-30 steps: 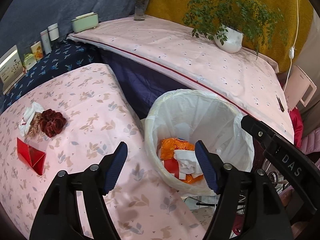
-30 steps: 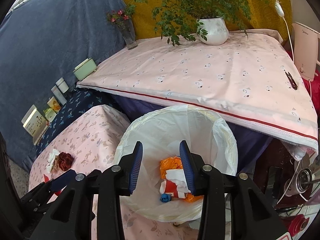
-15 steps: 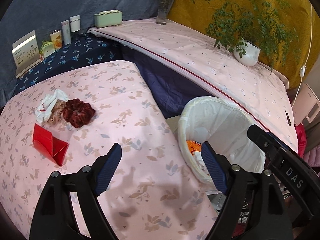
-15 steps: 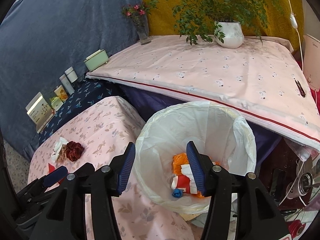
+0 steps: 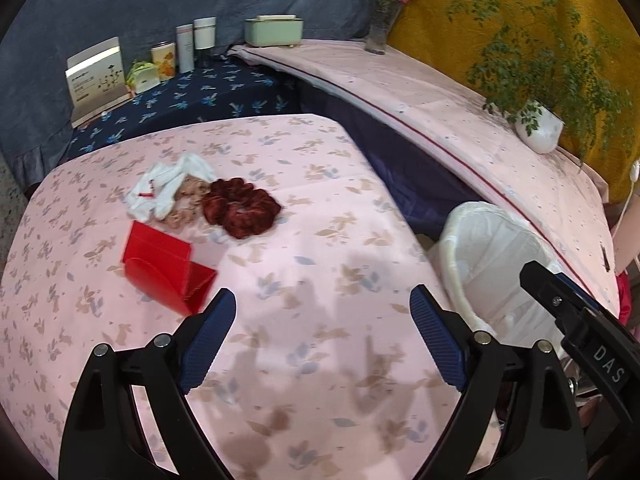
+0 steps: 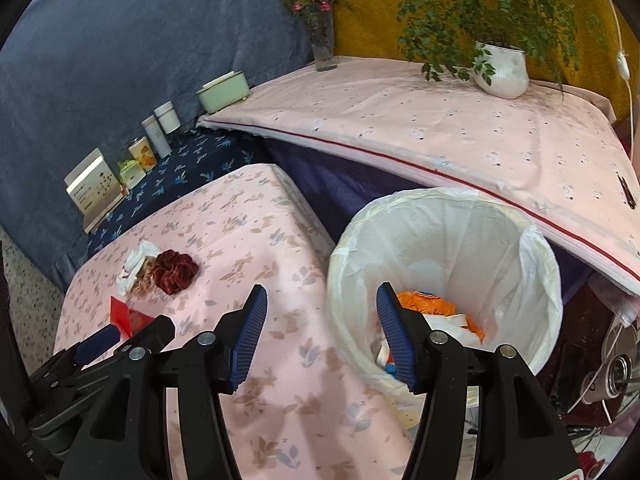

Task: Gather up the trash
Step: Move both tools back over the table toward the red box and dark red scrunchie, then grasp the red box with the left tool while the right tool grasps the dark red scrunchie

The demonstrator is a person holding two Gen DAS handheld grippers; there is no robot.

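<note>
The trash left to collect lies on the pink flowered worktop point(image 5: 320, 240): a red folded card box point(image 5: 164, 268) nearest the left hand-held gripper point(image 5: 322, 336), and just beyond it a crumpled white tissue point(image 5: 160, 192) touching a tan scrunchie point(image 5: 186, 204) and a dark red scrunchie point(image 5: 240, 212). Which of the 2 scrunchies counts as trash is a guess. The white-lined bin point(image 6: 444, 280) stands beside the worktop's right edge, already holding orange and white wrappers point(image 6: 436, 312). Over the last 1 s the left hand-held gripper has swung away from the bin mouth and now faces the worktop, so the red box and the tissue pile sit much larger and nearer the middle of its view, while the bin has slid to the right edge. Its jaws are wide apart and hold nothing. The right hand-held gripper point(image 6: 320, 332) has moved less: 1 s ago its jaws framed the bin's contents with a narrower gap, and now they are spread wider, empty, straddling the bin's near rim and the worktop edge. This reads as a drop finished and the next pick beginning, with the red box the likeliest target for the left side. A blue backdrop point(image 5: 120, 4), a plant pot point(image 5: 538, 132) and a flower vase point(image 5: 378, 32) lie beyond.
</note>
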